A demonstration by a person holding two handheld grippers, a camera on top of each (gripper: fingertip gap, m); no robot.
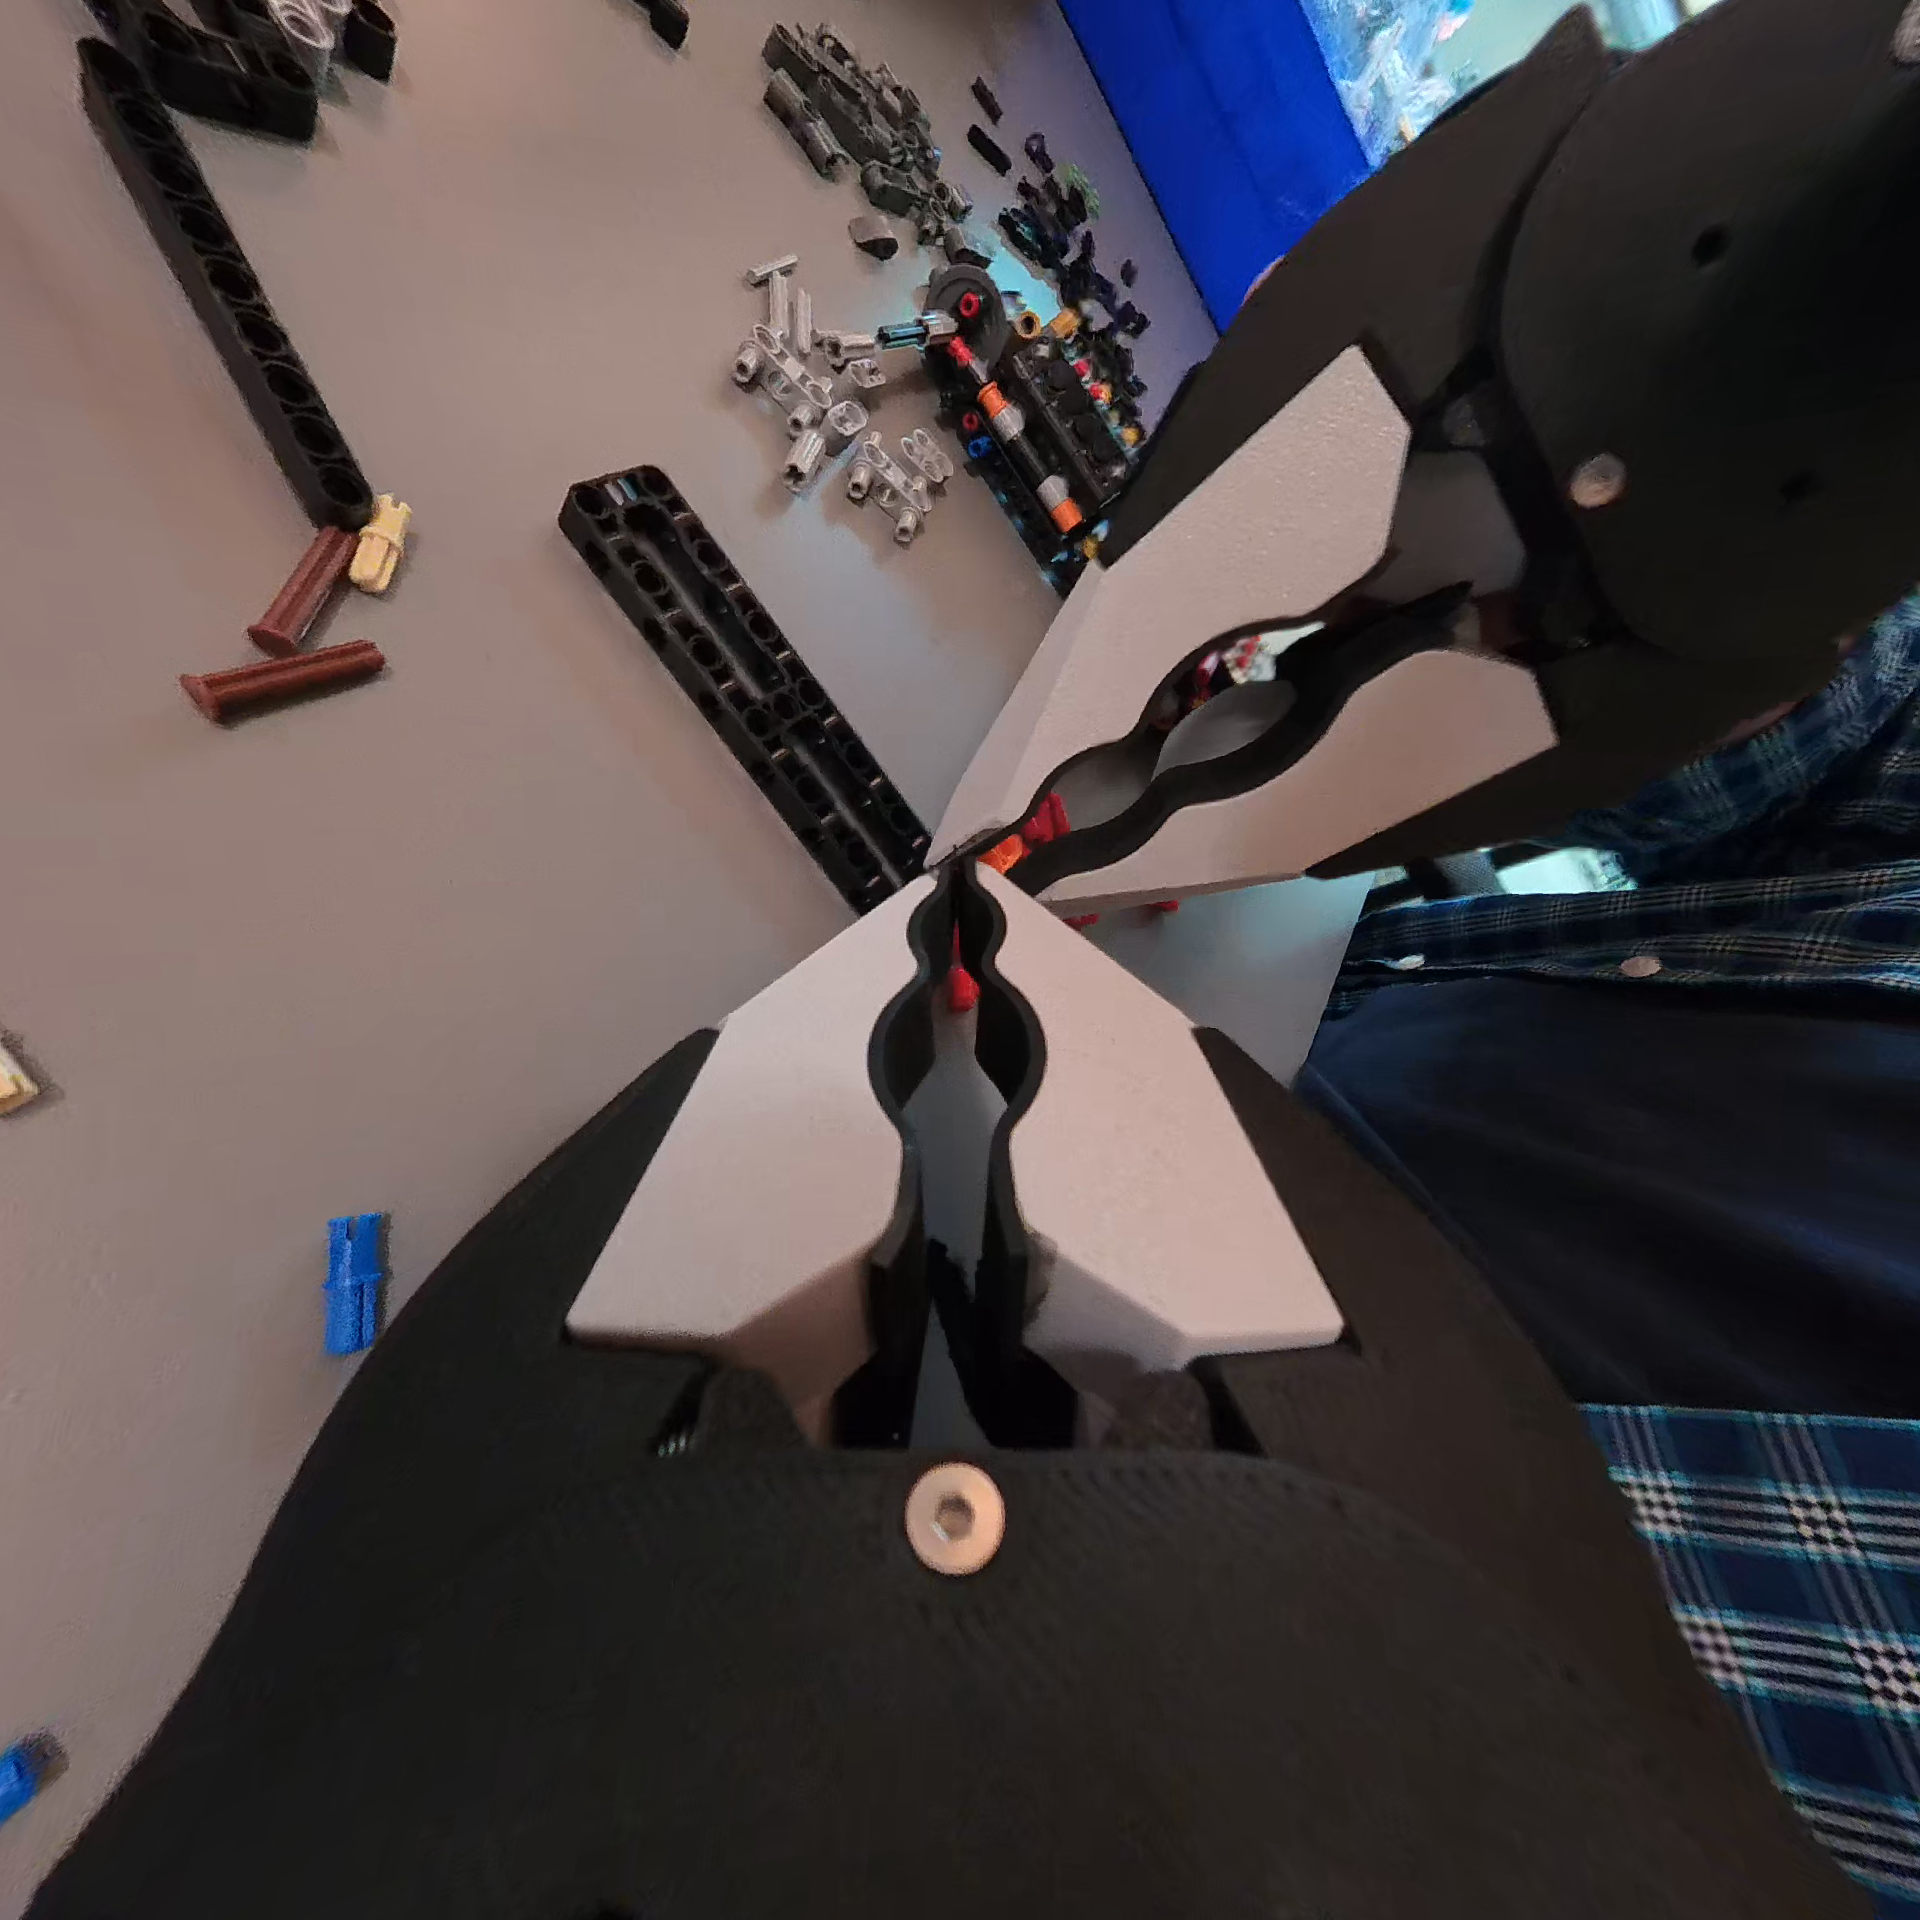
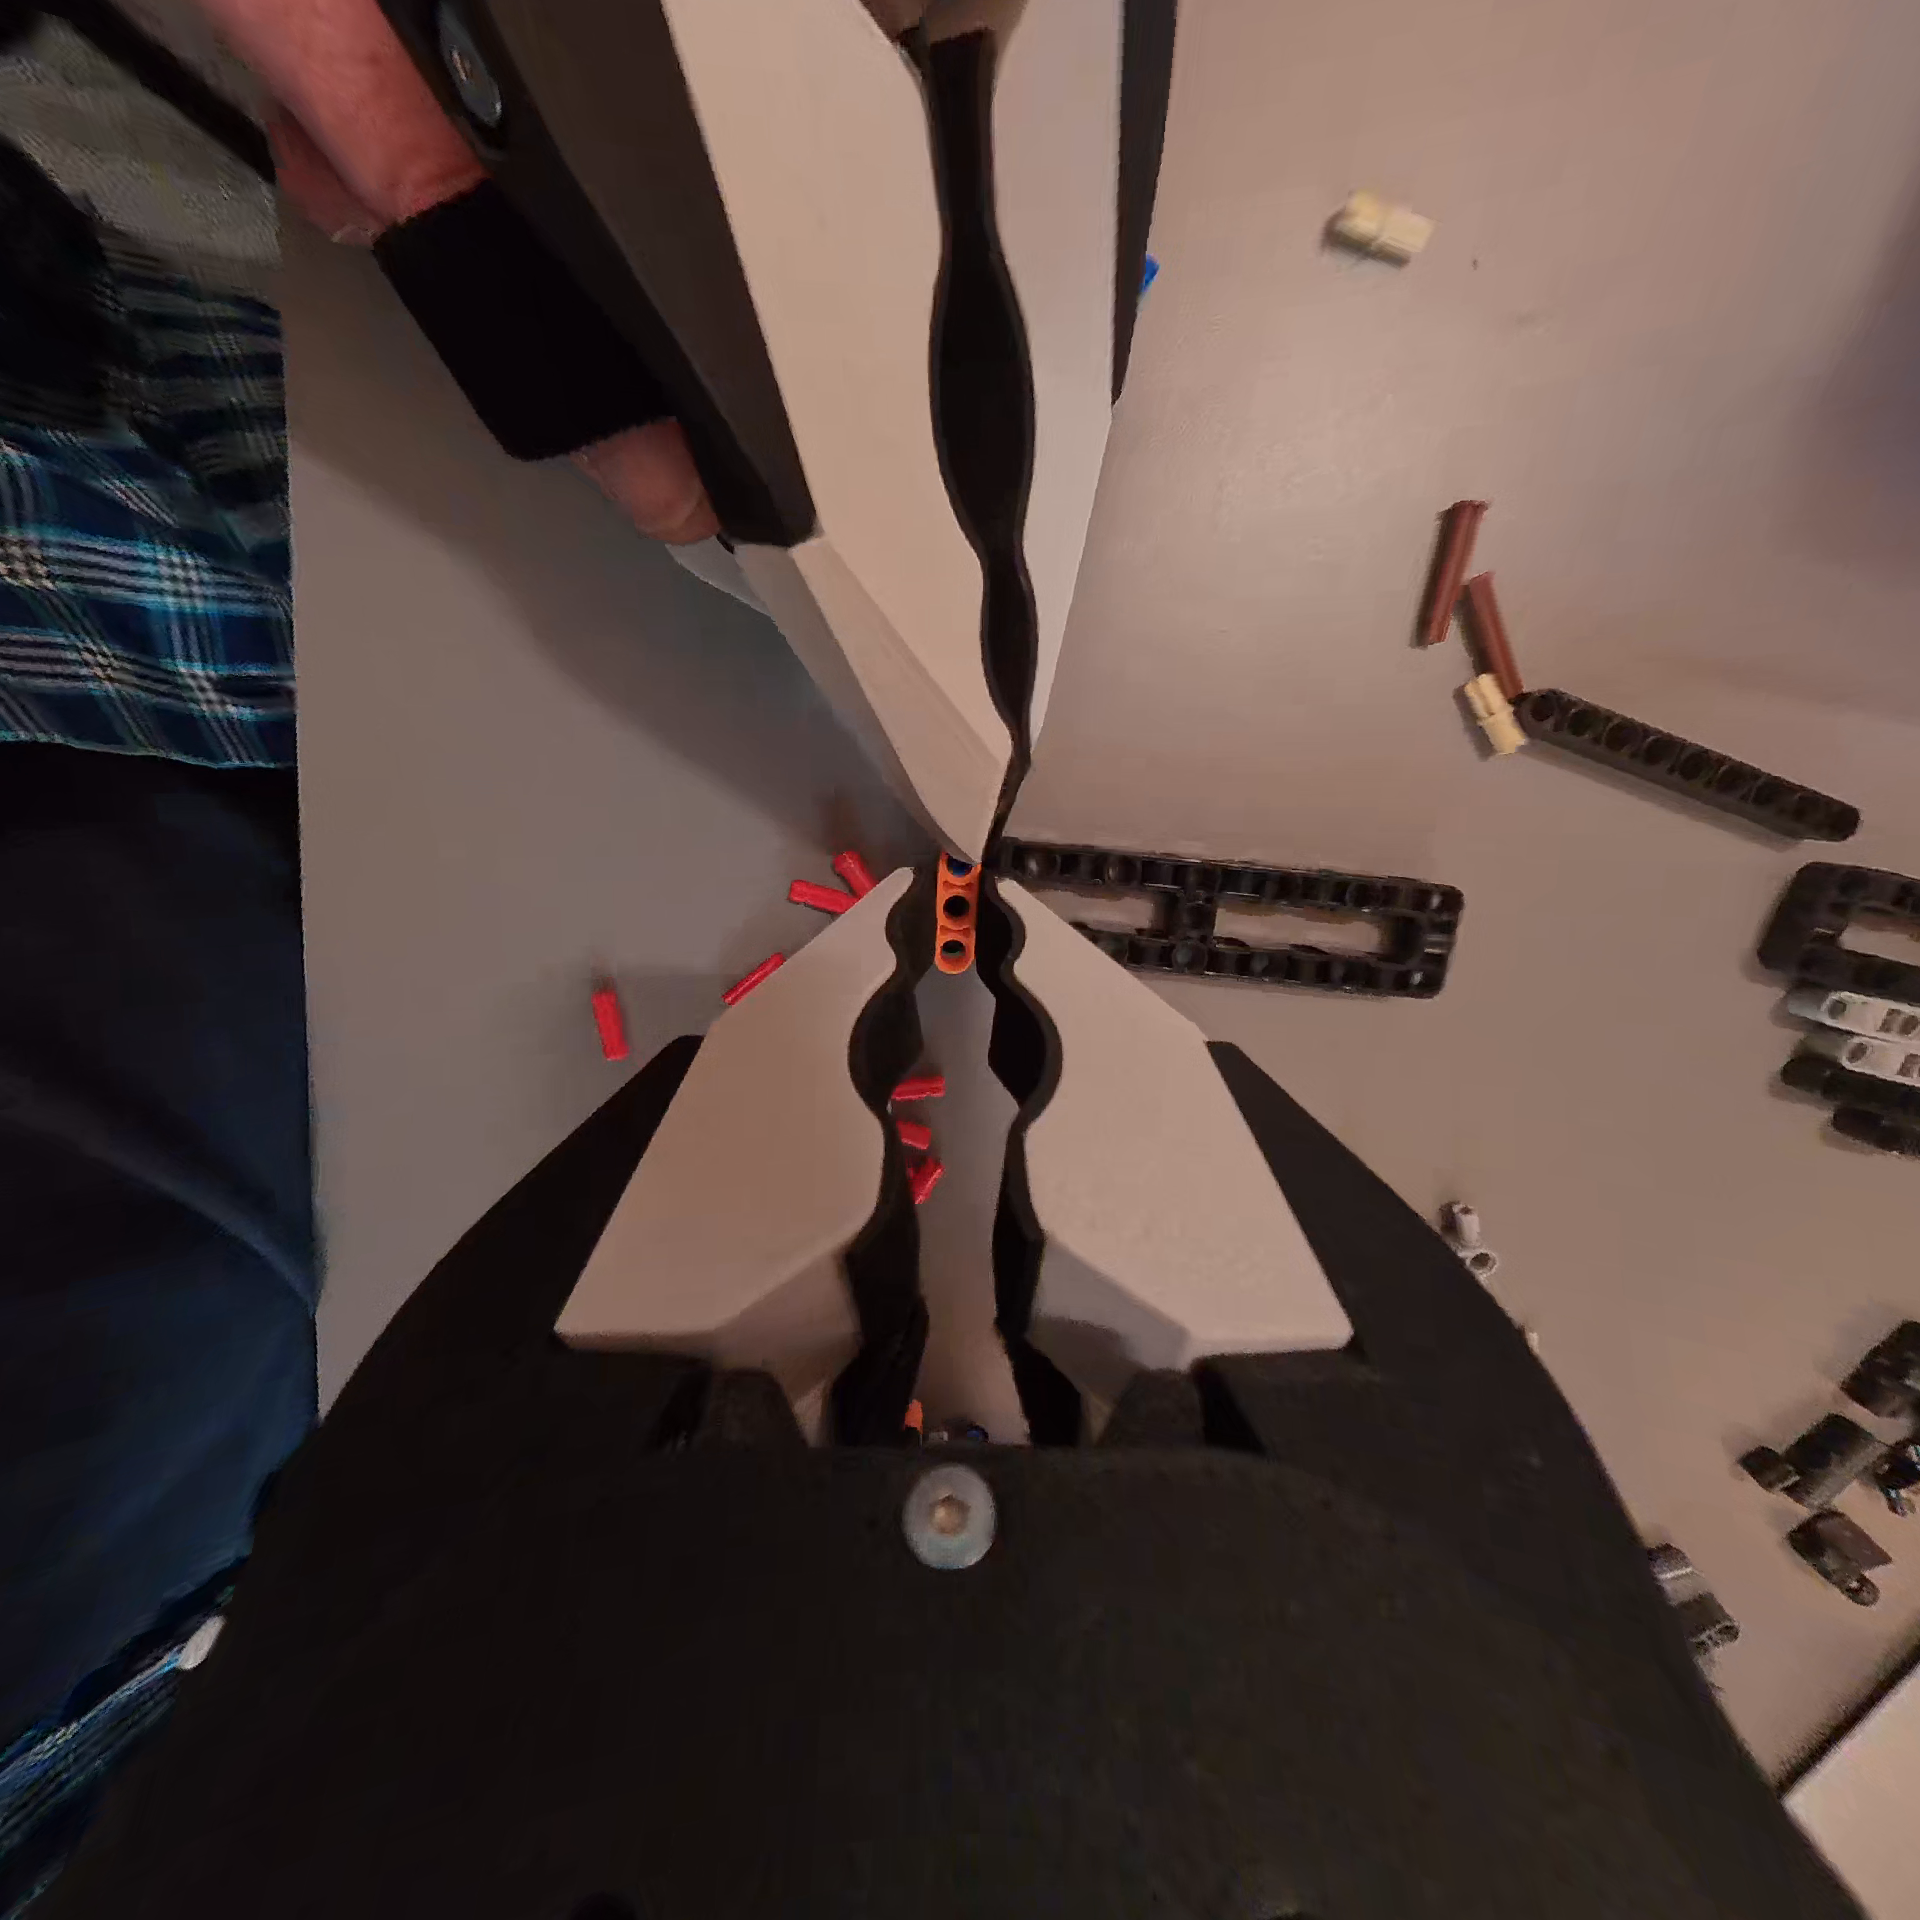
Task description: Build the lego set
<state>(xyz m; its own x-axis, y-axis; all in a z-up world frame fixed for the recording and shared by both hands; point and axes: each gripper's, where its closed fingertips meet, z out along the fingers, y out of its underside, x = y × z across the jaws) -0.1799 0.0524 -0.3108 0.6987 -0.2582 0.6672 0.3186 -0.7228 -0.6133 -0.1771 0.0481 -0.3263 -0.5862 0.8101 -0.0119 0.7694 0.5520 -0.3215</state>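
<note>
matt grey table (image 1: pixel 468 935), smooth. right gripper (image 2: pixel 951 883) body rough grainy black plastic, fingers (image 2: pixel 1132 1174) smooth matt white, shiny metal screw (image 2: pixel 948 1517). orange beam (image 2: pixel 956 914), red pins (image 2: pixel 821 896) glossy plastic. plaid shirt (image 1: pixel 1787 1621) woven cloth.

The two grippers meet tip to tip above the table (image 2: pixel 1299 468), with the frame (image 2: pixel 1247 920) lying just beyond them.

A short orange three-hole beam (image 2: pixel 956 916) sits upright, pinched between the right gripper's (image 2: pixel 954 883) tips, a blue pin in its top hole (the other two open); small red pins (image 2: pixel 821 896) lie scattered on the table nearby
</note>
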